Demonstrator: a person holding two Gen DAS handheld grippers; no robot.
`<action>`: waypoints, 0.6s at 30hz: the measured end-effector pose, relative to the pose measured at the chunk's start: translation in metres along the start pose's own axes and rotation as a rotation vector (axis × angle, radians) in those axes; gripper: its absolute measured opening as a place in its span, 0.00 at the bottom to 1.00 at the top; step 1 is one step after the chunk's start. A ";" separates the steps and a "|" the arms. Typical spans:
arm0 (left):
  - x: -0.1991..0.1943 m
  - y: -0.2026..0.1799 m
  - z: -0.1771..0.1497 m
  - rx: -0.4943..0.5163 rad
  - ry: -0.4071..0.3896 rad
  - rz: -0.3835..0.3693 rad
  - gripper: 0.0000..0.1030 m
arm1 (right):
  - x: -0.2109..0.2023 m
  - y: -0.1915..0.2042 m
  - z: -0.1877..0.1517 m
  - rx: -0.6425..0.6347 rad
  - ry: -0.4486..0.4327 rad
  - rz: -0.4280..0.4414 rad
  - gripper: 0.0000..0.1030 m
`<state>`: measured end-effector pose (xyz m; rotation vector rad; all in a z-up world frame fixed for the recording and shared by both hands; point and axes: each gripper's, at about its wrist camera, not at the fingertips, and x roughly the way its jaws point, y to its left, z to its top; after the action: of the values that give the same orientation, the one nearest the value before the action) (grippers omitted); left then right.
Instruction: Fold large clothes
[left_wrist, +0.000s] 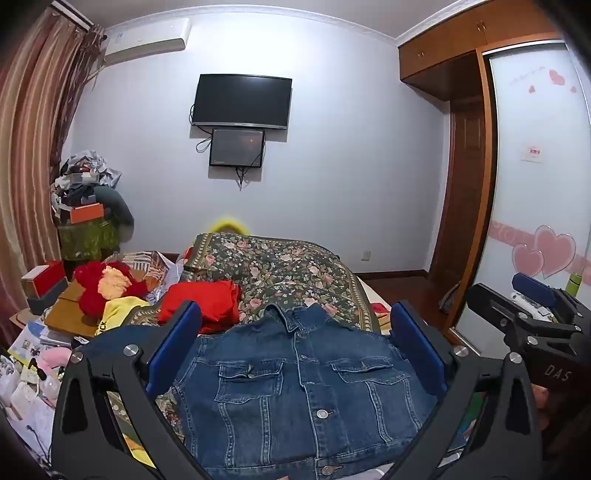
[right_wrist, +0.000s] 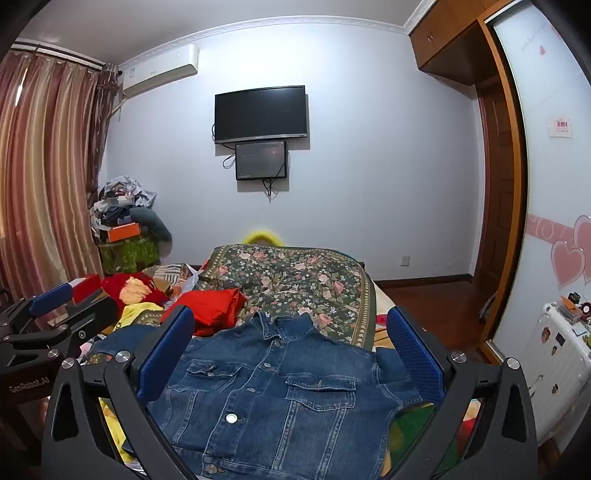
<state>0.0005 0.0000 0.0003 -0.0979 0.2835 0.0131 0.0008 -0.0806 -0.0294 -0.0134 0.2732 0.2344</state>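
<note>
Jacket (left_wrist: 295, 387), blue denim, lay front-up on bed (left_wrist: 280, 273), collar toward floral quilt, buttons done. Left gripper (left_wrist: 295, 350) spread wide above it, pinching nothing. Right gripper (right_wrist: 291, 350) likewise spread, empty, hovering alongside.

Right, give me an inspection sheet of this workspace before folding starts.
Surface: bed with floral bedspread.
Job's things: denim jacket spread flat, front up, buttoned, collar away from the cameras.
Clutter: red cloth beyond the jacket; yellow garment, boxes and papers at the left.
Grippers: left gripper and right gripper both open, above the jacket, holding nothing.
Cables: loose leads under the wall TV.
Surroundings: curtains, air conditioner, wardrobe, white suitcase.
</note>
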 end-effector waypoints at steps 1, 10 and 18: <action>0.000 0.000 0.000 0.001 -0.002 0.000 1.00 | 0.000 0.000 0.000 -0.001 0.002 0.000 1.00; -0.001 0.002 -0.005 0.007 -0.017 0.004 1.00 | 0.001 0.000 -0.001 0.002 0.004 0.001 1.00; -0.003 -0.001 -0.003 0.003 -0.018 0.011 1.00 | 0.003 0.000 -0.002 0.005 0.006 0.002 1.00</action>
<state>-0.0033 -0.0013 -0.0021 -0.0928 0.2665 0.0248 0.0033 -0.0803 -0.0318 -0.0089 0.2800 0.2356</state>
